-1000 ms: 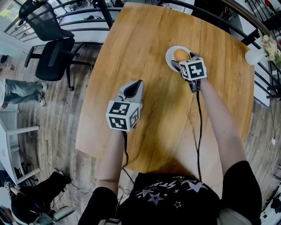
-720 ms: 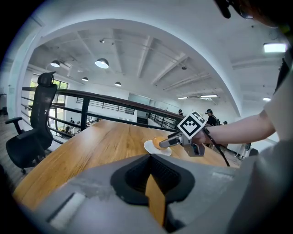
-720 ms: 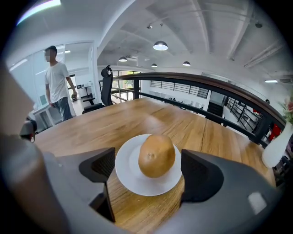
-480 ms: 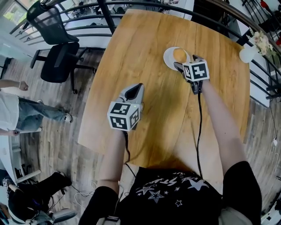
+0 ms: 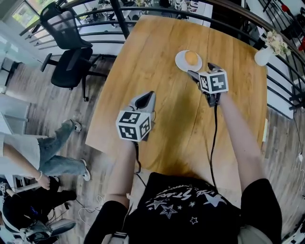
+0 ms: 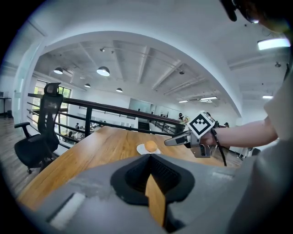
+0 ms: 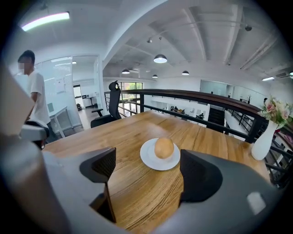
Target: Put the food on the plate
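Food: a round, golden-brown lump (image 5: 191,58) sits in the middle of the plate, with no tool touching it.
Plate: small, white and round (image 5: 180,62), flat on the far part of the bench.
Bench: a light wooden top (image 5: 157,62) with a visible grain.
Right tool: the right tool (image 5: 201,70) hangs just short of the plate and apart from it, aimed at the food. Its jaws are spread wide, with only bare wood and the plate showing between them.
Left tool: the left tool (image 5: 147,96) is held over the near left part of the bench, well apart from the plate. Its jaws are pressed together but for a thin slit and pinch nothing.
Vase: white, with flowers (image 5: 263,55), at the far right corner of the bench.
Office chair: black (image 5: 71,66), on the floor beside the bench's left edge.
Railing: dark bars (image 5: 143,10) curve round the far side of the bench.
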A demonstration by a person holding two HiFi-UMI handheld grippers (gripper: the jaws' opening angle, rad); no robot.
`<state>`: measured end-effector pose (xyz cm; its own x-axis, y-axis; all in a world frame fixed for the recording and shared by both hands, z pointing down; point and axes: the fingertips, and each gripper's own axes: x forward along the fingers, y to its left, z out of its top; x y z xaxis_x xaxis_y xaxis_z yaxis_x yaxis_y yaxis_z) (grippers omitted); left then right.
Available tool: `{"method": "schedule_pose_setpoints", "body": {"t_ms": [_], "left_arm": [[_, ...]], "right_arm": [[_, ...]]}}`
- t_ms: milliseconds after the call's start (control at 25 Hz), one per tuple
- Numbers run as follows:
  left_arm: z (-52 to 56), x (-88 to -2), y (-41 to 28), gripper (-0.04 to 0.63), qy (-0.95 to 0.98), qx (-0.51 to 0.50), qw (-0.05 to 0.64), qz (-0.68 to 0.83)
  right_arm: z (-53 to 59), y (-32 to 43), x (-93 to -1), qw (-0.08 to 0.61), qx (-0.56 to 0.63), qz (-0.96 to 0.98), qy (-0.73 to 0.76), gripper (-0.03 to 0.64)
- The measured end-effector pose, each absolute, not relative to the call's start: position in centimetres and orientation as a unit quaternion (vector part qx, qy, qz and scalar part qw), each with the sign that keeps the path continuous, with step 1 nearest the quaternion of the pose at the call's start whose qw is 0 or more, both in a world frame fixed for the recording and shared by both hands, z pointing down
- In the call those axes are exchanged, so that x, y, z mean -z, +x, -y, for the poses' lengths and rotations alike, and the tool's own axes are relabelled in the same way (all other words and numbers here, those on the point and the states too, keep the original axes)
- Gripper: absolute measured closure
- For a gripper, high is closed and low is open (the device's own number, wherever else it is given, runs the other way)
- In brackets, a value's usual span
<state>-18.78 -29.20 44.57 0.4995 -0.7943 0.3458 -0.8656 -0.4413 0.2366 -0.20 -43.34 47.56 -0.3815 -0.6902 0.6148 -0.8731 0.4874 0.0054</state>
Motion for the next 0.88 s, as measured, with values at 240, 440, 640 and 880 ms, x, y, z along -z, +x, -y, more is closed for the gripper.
{"method": "schedule_pose_setpoints", "body": {"t_ms": [240, 440, 640, 880], "left_arm": [[26.2, -43.3, -17.0, 0.594, 0.837, -0.089, 0.189, 0.506], [23.1, -41.8, -15.1, 0.594, 0.830, -0.087, 0.182, 0.520], [20.4, -40.3, -13.5, 0.594, 0.819, -0.083, 0.172, 0.541], [16.7, -37.3, -11.0, 0.594, 0.806, -0.084, 0.169, 0.561]], "right_arm": [[39.1, 0.5, -45.6, 0.248, -0.169, 0.839, 0.454, 0.213], [35.8, 1.8, -44.3, 0.236, -0.169, 0.854, 0.431, 0.258], [33.1, 2.9, -42.2, 0.222, -0.141, 0.871, 0.416, 0.347], [30.0, 4.9, -39.3, 0.200, -0.156, 0.881, 0.399, 0.414]]}}
